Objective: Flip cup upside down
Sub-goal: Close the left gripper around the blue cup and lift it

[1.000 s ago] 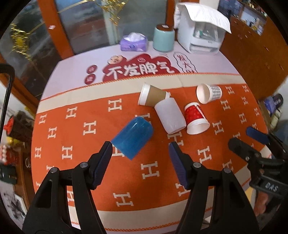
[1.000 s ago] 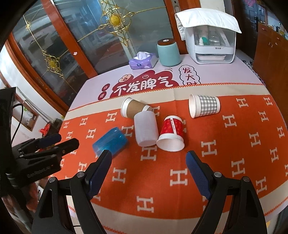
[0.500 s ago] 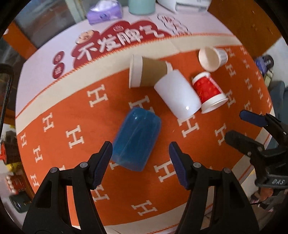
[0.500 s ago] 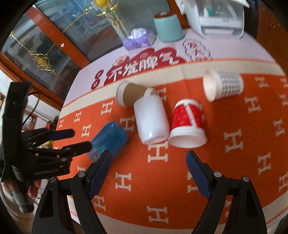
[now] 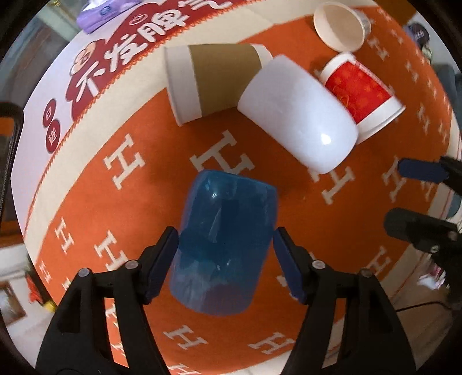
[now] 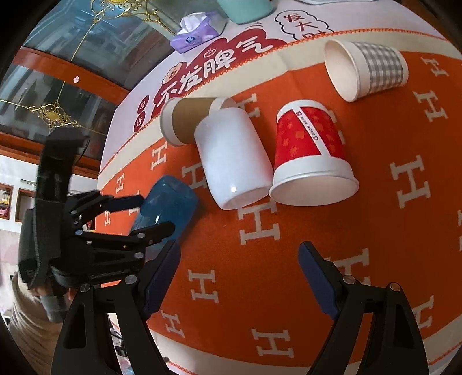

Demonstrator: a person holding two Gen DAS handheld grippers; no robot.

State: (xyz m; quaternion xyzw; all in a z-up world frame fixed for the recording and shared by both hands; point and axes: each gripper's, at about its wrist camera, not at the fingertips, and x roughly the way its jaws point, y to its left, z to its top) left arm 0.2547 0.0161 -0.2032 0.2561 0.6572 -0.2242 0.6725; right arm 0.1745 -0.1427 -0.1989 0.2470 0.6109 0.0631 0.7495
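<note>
A translucent blue cup (image 5: 225,245) lies on its side on the orange cloth (image 5: 138,202). My left gripper (image 5: 225,256) is open with its fingers on either side of the cup's lower half, close to its walls. In the right wrist view the blue cup (image 6: 170,207) sits at the left between the left gripper's fingers (image 6: 156,230). My right gripper (image 6: 239,277) is open and empty above bare cloth, nearer the table's front edge.
Several other cups lie on their sides: a brown-sleeved one (image 5: 213,78), a white one (image 5: 300,115), a red one (image 5: 361,92) and a grey-checked one (image 6: 372,69). A purple tissue pack (image 6: 196,31) and a teal canister (image 6: 245,8) stand at the back.
My left gripper has come down and forward until its open fingers straddle the blue cup. My right gripper has moved closer to the table.
</note>
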